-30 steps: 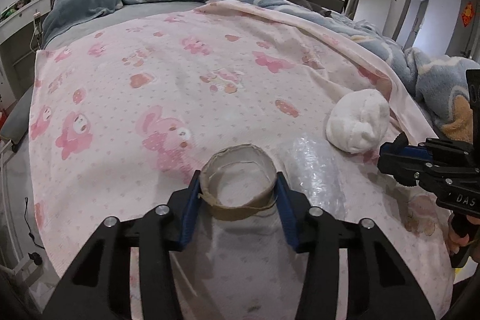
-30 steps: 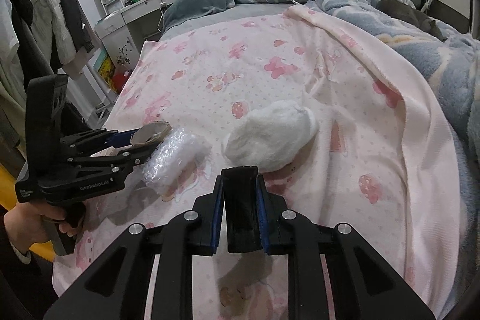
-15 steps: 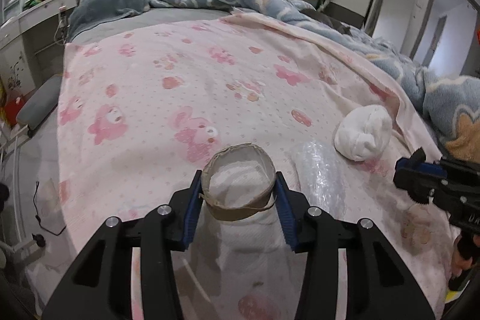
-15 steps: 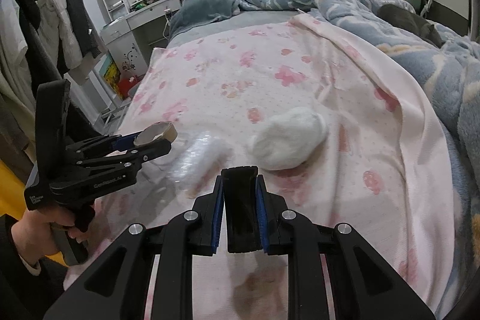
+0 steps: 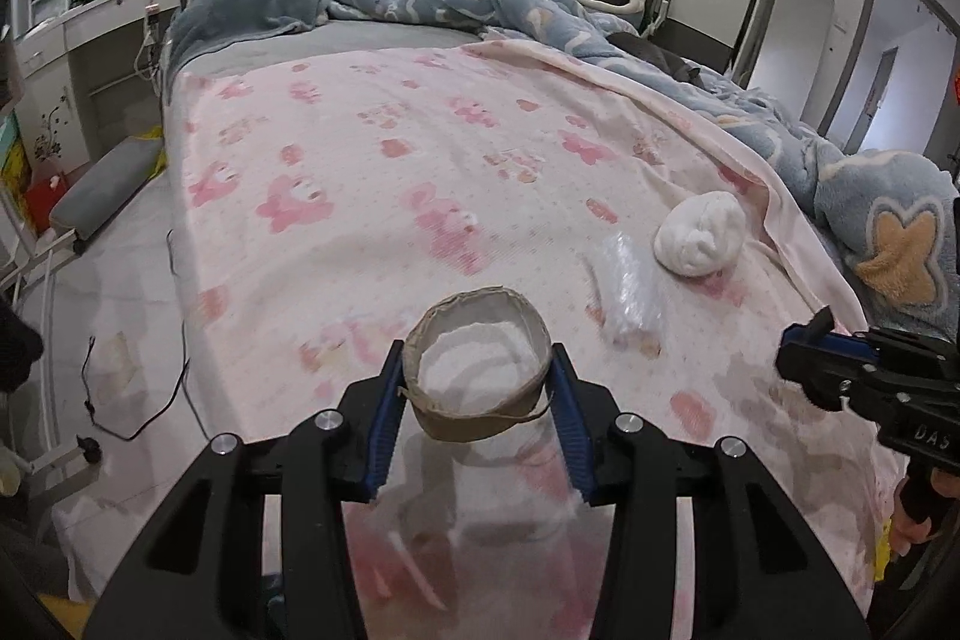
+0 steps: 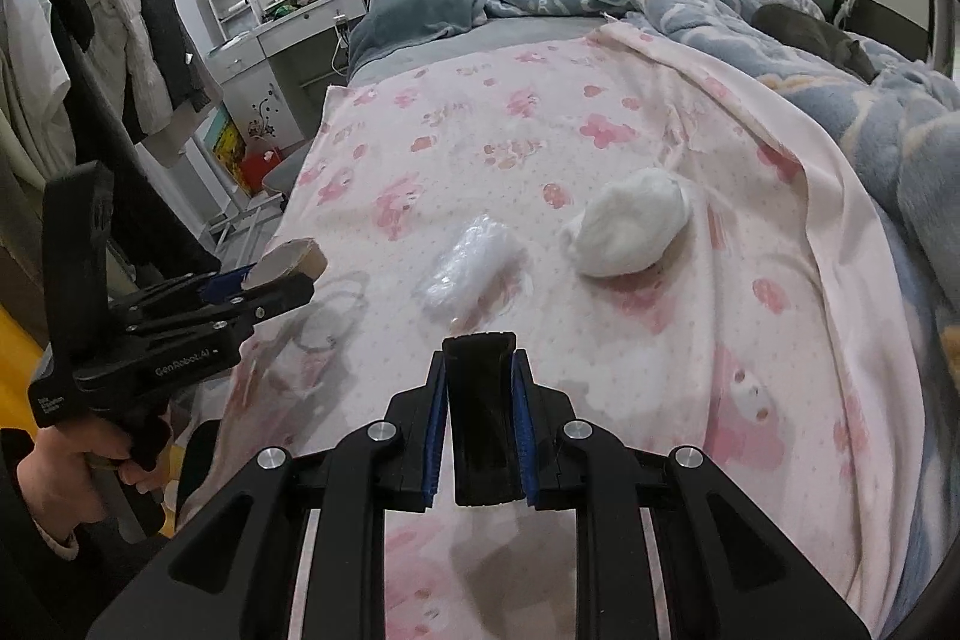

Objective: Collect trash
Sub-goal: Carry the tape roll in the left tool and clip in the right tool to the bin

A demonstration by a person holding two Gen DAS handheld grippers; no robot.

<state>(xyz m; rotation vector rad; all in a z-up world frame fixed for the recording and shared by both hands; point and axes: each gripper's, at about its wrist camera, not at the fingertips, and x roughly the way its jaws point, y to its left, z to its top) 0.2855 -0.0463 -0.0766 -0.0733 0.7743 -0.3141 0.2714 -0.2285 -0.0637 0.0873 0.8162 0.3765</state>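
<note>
My left gripper [image 5: 477, 361] is shut on a brown cardboard tape ring [image 5: 480, 427], held above the near end of the pink bedsheet [image 5: 372, 172]. The right wrist view shows that gripper [image 6: 282, 280] and ring [image 6: 294, 259] at the left, in a person's hand. My right gripper [image 6: 480, 346] is shut on a flat black piece [image 6: 483, 400]. It also shows at the right edge of the left wrist view [image 5: 807, 346]. A clear crumpled plastic wrap [image 6: 474, 262] [image 5: 627, 286] and a white wad [image 6: 630, 229] [image 5: 702, 232] lie on the sheet ahead of both grippers, untouched.
A blue fleece blanket [image 5: 888, 220] is heaped along the bed's right side and head. To the left of the bed stand a white dresser [image 5: 90, 40] and hanging clothes [image 6: 108, 40], with a cable on the floor [image 5: 138, 418].
Both grippers have drawn back from the bed and risen a little. The wrap and the white wad now lie farther ahead. Neither grip has changed.
</note>
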